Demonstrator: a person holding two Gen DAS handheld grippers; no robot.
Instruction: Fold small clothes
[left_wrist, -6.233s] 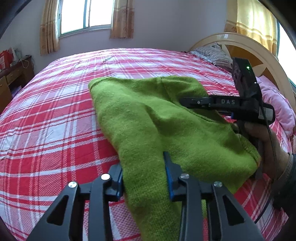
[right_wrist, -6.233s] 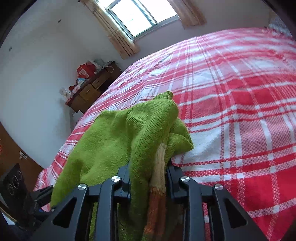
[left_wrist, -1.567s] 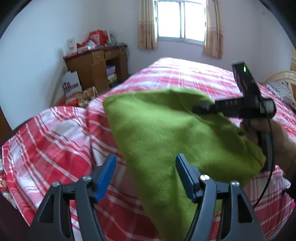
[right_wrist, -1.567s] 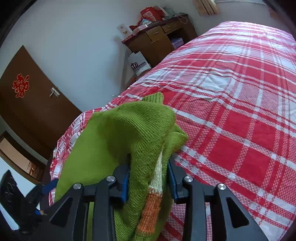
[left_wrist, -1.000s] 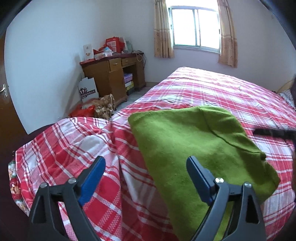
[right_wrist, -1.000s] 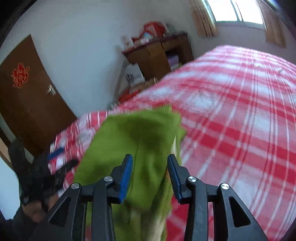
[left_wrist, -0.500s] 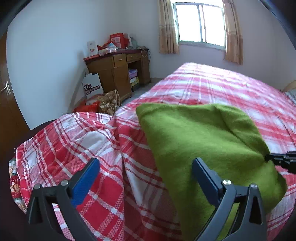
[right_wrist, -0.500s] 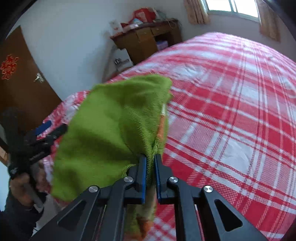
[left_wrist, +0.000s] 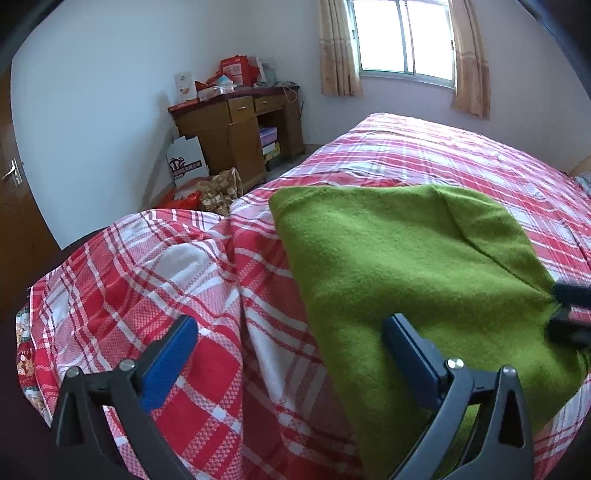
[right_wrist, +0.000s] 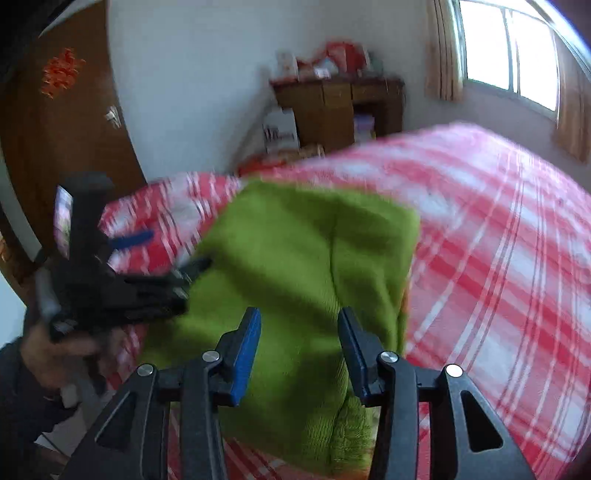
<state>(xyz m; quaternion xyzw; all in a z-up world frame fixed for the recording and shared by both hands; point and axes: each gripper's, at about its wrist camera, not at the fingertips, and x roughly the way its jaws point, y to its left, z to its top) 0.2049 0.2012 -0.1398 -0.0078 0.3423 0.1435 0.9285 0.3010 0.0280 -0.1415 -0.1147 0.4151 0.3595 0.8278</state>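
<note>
Sweater (left_wrist: 406, 266) is lying folded on the bed (left_wrist: 147, 266), just ahead of both claws. The right claw (right_wrist: 299, 343) was pinching it half a second ago; now it is sitting half open with nothing inside, and the green cloth is showing between its fingers. The left claw (left_wrist: 291, 350) is staying wide open and holding nothing. I am guessing this fold is done. No baskets or boxes for clothes are showing.

The right wrist view is motion-blurred, smearing the red plaid bedsheet (right_wrist: 498, 229) and brown wooden desk (right_wrist: 340, 107). In the left wrist view, the folded green knit garment (left_wrist: 406, 258) runs behind the fingers (left_wrist: 410, 350) to the bottom edge.
</note>
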